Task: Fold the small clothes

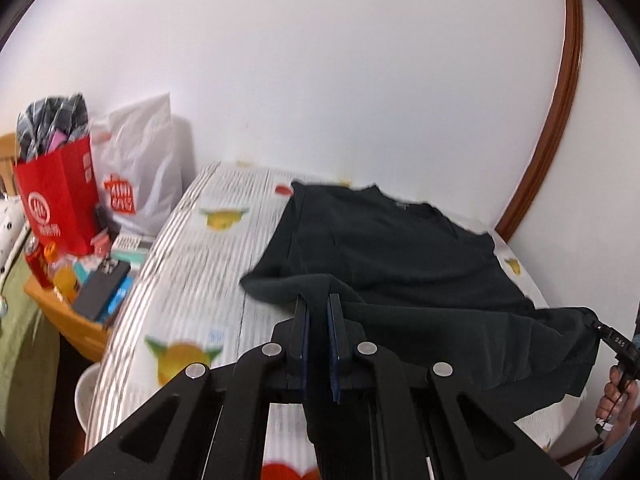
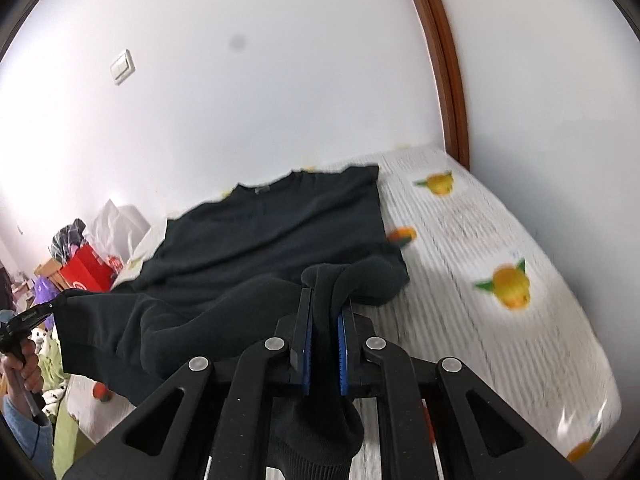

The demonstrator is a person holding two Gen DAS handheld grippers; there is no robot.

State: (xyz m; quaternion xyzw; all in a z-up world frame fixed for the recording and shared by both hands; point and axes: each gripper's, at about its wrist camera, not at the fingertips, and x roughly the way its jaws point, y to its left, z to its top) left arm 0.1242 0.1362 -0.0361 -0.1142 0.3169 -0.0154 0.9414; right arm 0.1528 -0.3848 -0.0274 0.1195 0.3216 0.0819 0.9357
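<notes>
The left claw [image 1: 318, 308] was matte black, with two flat narrow fingers [image 1: 299, 332] lined in blue pads. Black linkage arms with triangular cut-outs fanned back from it, each pinned by a round silver rivet [image 1: 272, 349]. The right claw [image 2: 326, 312] had the same build, its pads [image 2: 306, 340] a brighter blue. A bare-skinned hand [image 2: 24, 364] wore a blue sleeve [image 2: 24, 428].

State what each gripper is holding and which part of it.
Both hold the black shirt. The left gripper pinches its near hem edge at one bottom corner; the right gripper pinches bunched fabric at the other. The rest lies on the table.
</notes>
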